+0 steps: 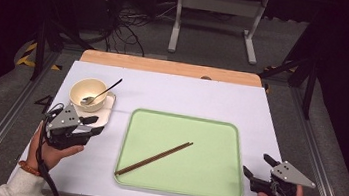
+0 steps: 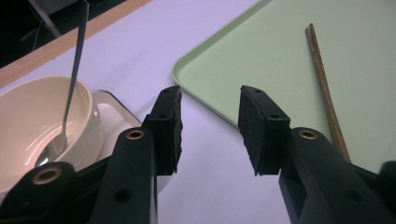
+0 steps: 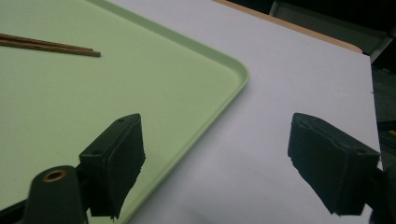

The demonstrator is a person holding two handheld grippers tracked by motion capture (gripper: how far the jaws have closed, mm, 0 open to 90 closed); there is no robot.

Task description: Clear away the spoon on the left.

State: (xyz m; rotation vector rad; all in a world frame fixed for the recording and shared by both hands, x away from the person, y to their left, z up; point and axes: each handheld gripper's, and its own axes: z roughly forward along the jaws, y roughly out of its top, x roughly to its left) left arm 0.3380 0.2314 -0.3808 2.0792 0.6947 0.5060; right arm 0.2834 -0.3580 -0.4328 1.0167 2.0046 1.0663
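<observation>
A cream bowl (image 1: 88, 93) with a metal spoon (image 1: 102, 92) leaning in it stands on a small white plate (image 1: 105, 114) at the left of the table. My left gripper (image 1: 93, 124) sits just in front of that plate, its jaws open with nothing between them. In the left gripper view the gripper (image 2: 210, 121) hovers over bare table between the bowl (image 2: 28, 112) and the green tray (image 2: 261, 56). A pair of brown chopsticks (image 1: 154, 158) lies slanted on the green tray (image 1: 185, 118). My right gripper (image 1: 257, 164) rests open at the tray's front right corner, empty (image 3: 215, 154).
The white table cover (image 1: 188, 94) ends at a wooden strip (image 1: 166, 67) along the far edge. Beyond it stand a white frame leg (image 1: 175, 22) and cables on the floor. Metal rails run along both sides of the table.
</observation>
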